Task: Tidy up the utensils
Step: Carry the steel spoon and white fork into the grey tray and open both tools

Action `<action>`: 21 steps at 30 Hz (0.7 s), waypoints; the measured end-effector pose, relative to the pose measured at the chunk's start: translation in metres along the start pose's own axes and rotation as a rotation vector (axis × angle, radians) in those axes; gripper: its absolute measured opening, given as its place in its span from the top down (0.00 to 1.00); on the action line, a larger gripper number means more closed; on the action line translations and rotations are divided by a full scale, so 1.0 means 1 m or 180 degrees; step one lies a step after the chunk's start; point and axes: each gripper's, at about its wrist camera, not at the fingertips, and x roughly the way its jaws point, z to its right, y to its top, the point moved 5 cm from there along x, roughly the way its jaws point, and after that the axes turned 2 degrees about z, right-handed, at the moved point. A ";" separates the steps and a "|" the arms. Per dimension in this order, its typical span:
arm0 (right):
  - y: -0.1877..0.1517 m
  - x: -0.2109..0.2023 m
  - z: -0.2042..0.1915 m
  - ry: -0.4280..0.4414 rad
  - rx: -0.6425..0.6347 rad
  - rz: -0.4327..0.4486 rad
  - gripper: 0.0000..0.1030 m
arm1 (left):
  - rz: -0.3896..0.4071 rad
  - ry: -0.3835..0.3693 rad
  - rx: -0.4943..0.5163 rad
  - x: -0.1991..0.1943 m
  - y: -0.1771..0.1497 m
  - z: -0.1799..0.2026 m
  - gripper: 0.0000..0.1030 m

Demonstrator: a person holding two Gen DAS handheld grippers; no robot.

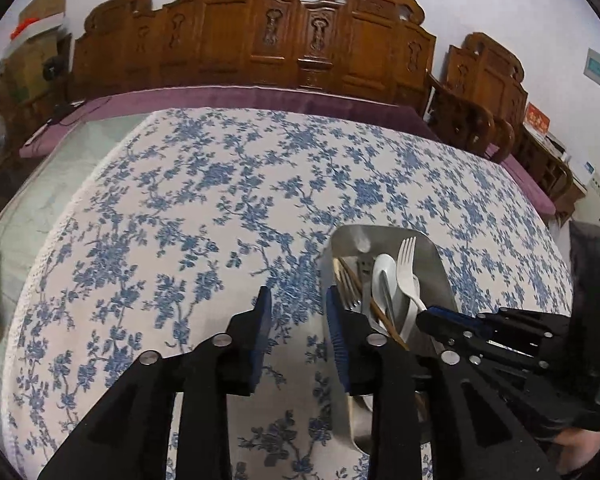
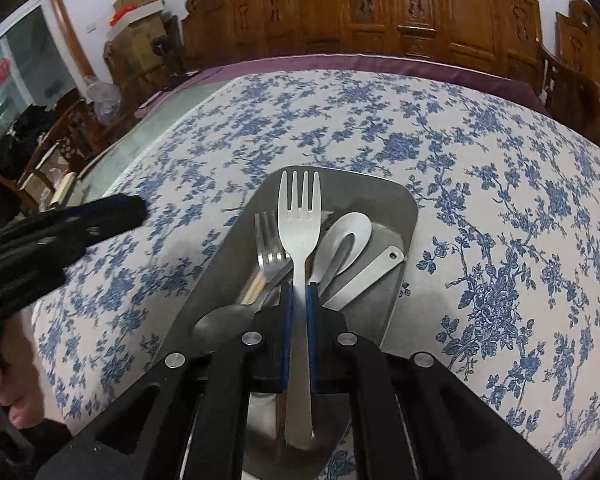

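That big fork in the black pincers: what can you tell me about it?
The fork is pale matte metal with four tines and a long flat handle. The right gripper is shut on its handle, tines pointing away, over the steel tray that holds other cutlery. Whether it touches anything beneath cannot be told.

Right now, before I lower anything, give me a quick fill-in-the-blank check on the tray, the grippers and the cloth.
1. The right gripper is shut on the handle of a ____, tines pointing away from the camera.
2. The left gripper holds ____; only cloth shows between its fingers.
3. The utensils lie in a metal ____ on the tablecloth.
4. The tablecloth's flowers are ____ on white.

Missing words: fork; nothing; tray; blue
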 end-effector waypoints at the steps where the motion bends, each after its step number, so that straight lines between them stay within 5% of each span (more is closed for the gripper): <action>1: 0.001 0.003 0.002 -0.0031 0.0025 -0.0011 0.92 | 0.0006 0.0005 -0.0012 -0.001 0.001 -0.002 0.73; 11: 0.001 0.013 0.020 -0.0215 0.0206 -0.0013 0.92 | 0.0021 0.0009 -0.0010 -0.002 0.001 -0.004 0.70; 21: 0.004 0.005 0.008 0.0017 0.0117 0.0122 0.91 | -0.0005 0.0022 0.0007 0.000 -0.001 -0.002 0.69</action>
